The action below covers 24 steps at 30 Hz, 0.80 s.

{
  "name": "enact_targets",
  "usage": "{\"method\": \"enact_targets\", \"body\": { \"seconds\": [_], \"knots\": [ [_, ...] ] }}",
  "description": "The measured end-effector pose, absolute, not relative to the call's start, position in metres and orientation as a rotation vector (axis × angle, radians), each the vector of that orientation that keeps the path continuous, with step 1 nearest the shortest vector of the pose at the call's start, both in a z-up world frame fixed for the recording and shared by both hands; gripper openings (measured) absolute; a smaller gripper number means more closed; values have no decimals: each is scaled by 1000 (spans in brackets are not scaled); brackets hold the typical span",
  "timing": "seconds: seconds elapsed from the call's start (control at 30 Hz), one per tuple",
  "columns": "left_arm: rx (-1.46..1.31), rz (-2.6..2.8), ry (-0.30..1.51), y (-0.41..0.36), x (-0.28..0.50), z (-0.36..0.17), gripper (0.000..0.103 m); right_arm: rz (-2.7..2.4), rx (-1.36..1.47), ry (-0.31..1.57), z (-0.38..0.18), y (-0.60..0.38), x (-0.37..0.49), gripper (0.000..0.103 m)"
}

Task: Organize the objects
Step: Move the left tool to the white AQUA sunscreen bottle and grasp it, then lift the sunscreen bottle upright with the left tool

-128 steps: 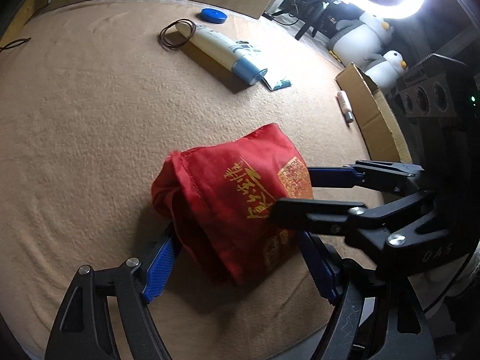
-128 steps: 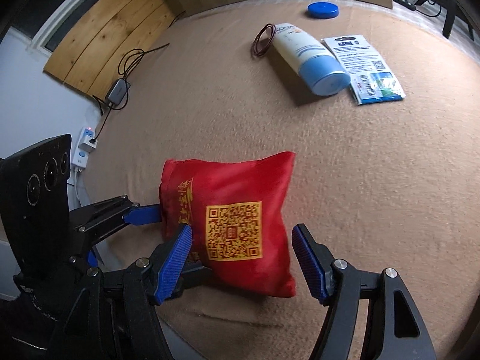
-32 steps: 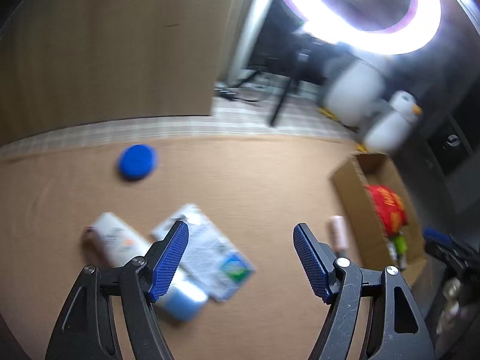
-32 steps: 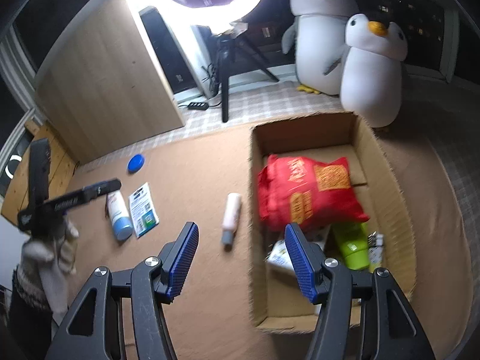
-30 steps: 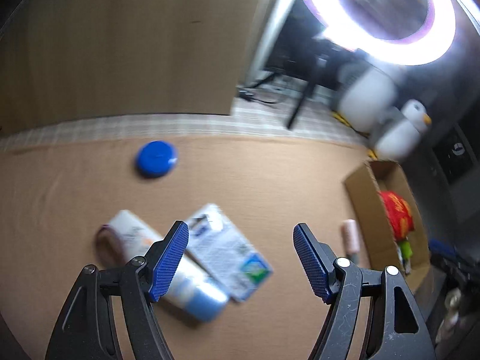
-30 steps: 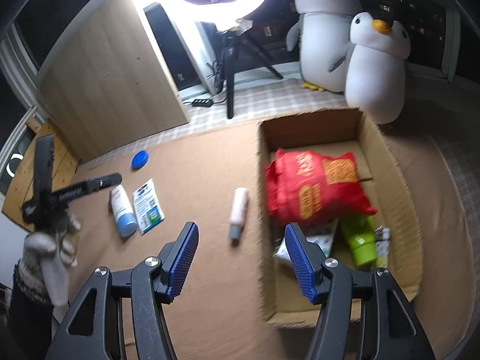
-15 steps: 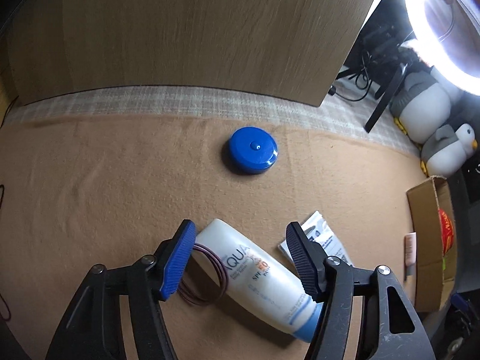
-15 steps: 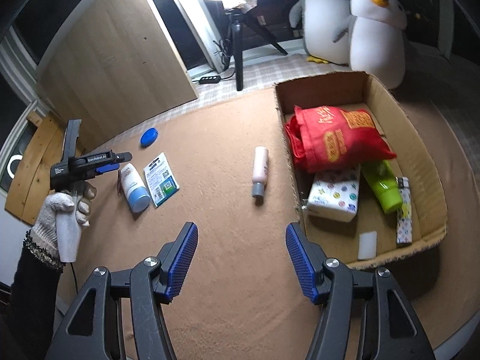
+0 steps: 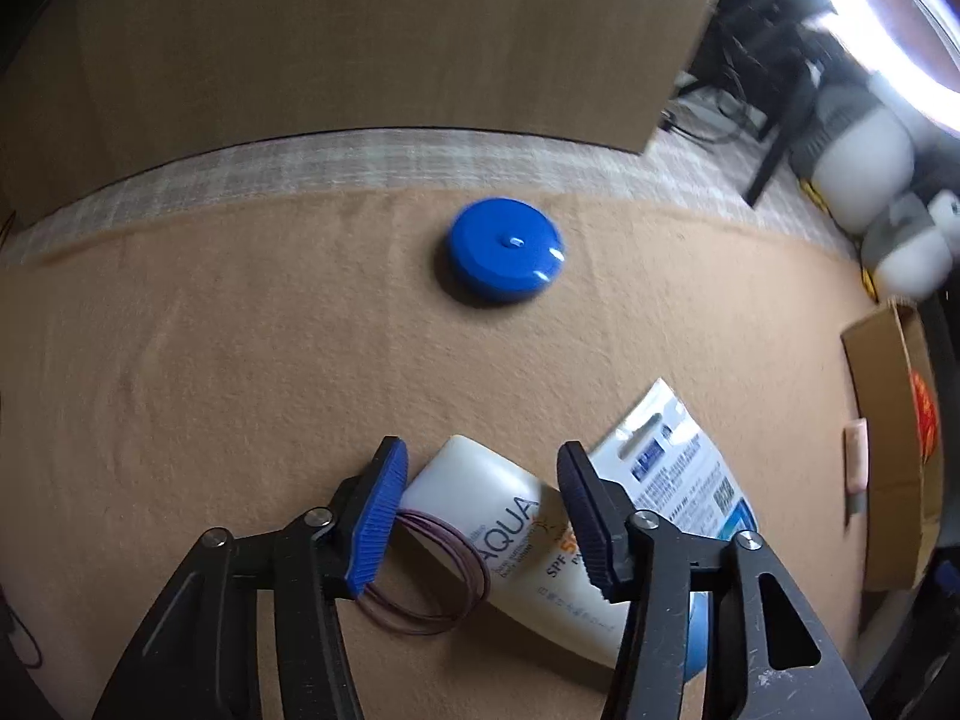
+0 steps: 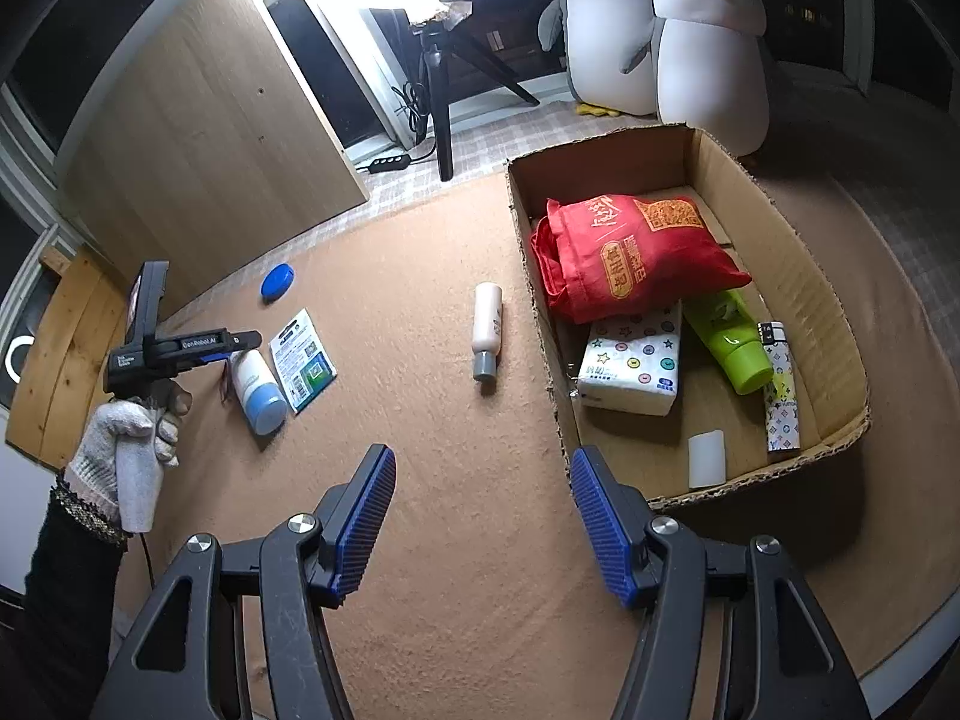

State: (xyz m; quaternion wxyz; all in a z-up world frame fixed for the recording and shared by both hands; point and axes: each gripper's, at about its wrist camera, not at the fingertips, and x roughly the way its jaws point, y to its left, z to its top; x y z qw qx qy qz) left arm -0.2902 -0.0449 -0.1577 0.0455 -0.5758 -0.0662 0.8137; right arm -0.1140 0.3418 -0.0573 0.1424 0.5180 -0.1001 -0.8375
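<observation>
My left gripper (image 9: pixel 480 510) is open and straddles the flat end of a white sunscreen tube (image 9: pixel 528 546) with a blue cap, lying on the tan mat; the pads stand apart from its sides. A loop of brown hair ties (image 9: pixel 432 576) lies against the tube. From the right wrist view the same tube (image 10: pixel 258 387) lies under the left gripper (image 10: pixel 240 341), held by a gloved hand (image 10: pixel 129 438). My right gripper (image 10: pixel 480 516) is open, high over the mat, with nothing in it. The cardboard box (image 10: pixel 798 276) holds a red bag (image 10: pixel 630 255).
A blue round lid (image 9: pixel 507 250) lies beyond the tube, a printed packet (image 9: pixel 672 462) to its right. A small white bottle (image 10: pixel 487 330) lies left of the box. Inside the box: tissue pack (image 10: pixel 630 366), green tube (image 10: pixel 729 339), lighter (image 10: pixel 780 390). Plush penguins (image 10: pixel 708 42) stand behind.
The red bag went from between both grippers into the box. My left gripper swung over to the sunscreen tube, came down over its flat end and narrowed. The right gripper pulled back from the box.
</observation>
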Motion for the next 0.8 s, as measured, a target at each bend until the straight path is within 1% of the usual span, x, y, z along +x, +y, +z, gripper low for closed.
{"method": "enact_targets", "body": {
  "seconds": [0.13,0.63,0.8],
  "knots": [
    [-1737,2465,-119,-26,-285,-158,53,-2401,1497,-283,-59,336,-114,57],
    [-1596,2295,57,63,-221,-163,53,-2319,1537,-294,-78,322,-111,57],
    [-1566,2232,59,89,-200,-161,53,-2254,1556,-275,-89,307,-109,57]
  ]
}}
